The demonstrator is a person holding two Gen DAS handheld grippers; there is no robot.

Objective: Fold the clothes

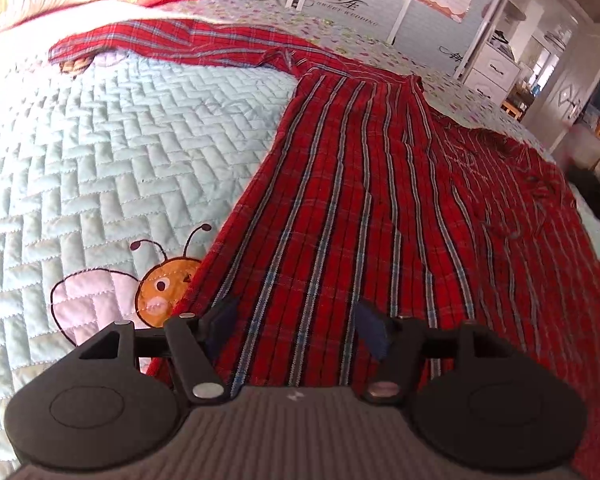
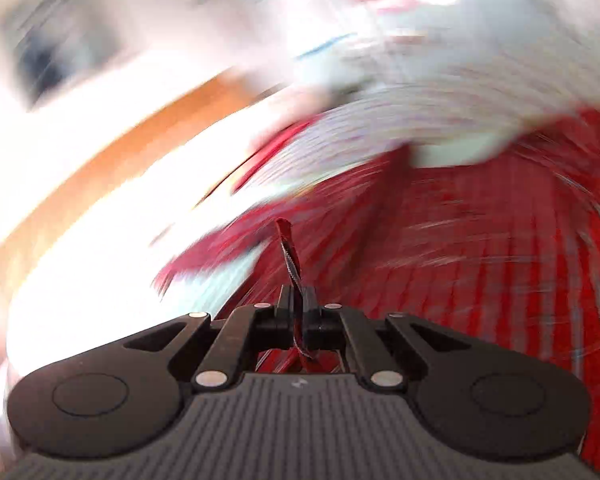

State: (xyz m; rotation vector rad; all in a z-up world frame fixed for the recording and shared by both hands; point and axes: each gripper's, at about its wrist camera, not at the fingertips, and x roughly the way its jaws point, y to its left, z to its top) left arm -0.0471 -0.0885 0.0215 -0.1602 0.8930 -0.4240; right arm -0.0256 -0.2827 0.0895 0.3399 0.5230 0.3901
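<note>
A red plaid shirt lies spread on a bed covered with a pale blue quilt. Its body runs from the near edge away toward the far side, and one sleeve stretches out to the far left. A stitched bee on the quilt peeks out just beside the shirt's near left edge.

The left gripper hovers over the near hem, angled down, its fingers apart with the cloth below them and nothing pinched. The right gripper has its fingers together, clamped on a thin strip of the red fabric that stands up between them. The right wrist view is badly smeared, so I cannot tell which part of the shirt this strip belongs to; only red cloth at the right and pale bedding at the left come through.

The risks look mostly tied to that narrow hold. With so little cloth between the right fingers, a quick pull could slip the fabric free and drop the fold halfway. With only one side gripped, lifting may drag the whole shirt across the quilt and skew it instead of creasing it cleanly. The left fingers, if they close too shallow, might catch only the top layer, or pinch the quilt along with the hem.
</note>
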